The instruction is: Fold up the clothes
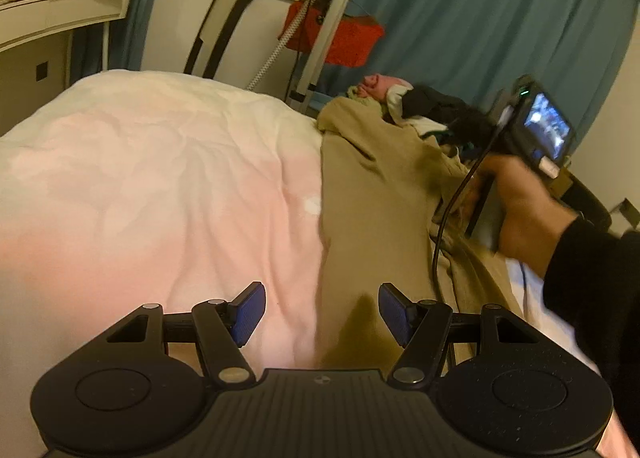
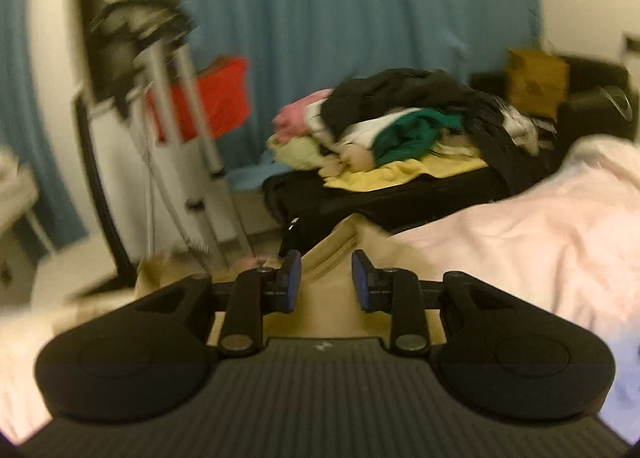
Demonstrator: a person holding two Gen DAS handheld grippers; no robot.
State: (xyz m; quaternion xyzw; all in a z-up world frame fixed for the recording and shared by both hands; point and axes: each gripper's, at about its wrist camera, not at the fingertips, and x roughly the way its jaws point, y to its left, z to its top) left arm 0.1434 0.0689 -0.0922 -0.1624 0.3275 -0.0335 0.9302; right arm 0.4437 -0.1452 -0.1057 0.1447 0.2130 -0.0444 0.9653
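Note:
A tan garment (image 1: 372, 186) lies spread along the right side of a bed with a pale pink cover (image 1: 160, 178). My left gripper (image 1: 322, 312) is open and empty, hovering above the garment's near left edge. In the left wrist view the right gripper's body (image 1: 532, 138) is held in a hand over the garment's far right side; its fingers are hidden there. In the blurred right wrist view my right gripper (image 2: 326, 282) is open, with the tan garment (image 2: 328, 298) under and between its blue pads; nothing is gripped.
A pile of mixed clothes (image 2: 400, 126) sits on a black suitcase (image 2: 376, 194) beyond the bed. A stand with a red item (image 1: 340, 38) and blue curtains (image 1: 480, 18) lie behind. A white shelf (image 1: 60, 14) is at the far left.

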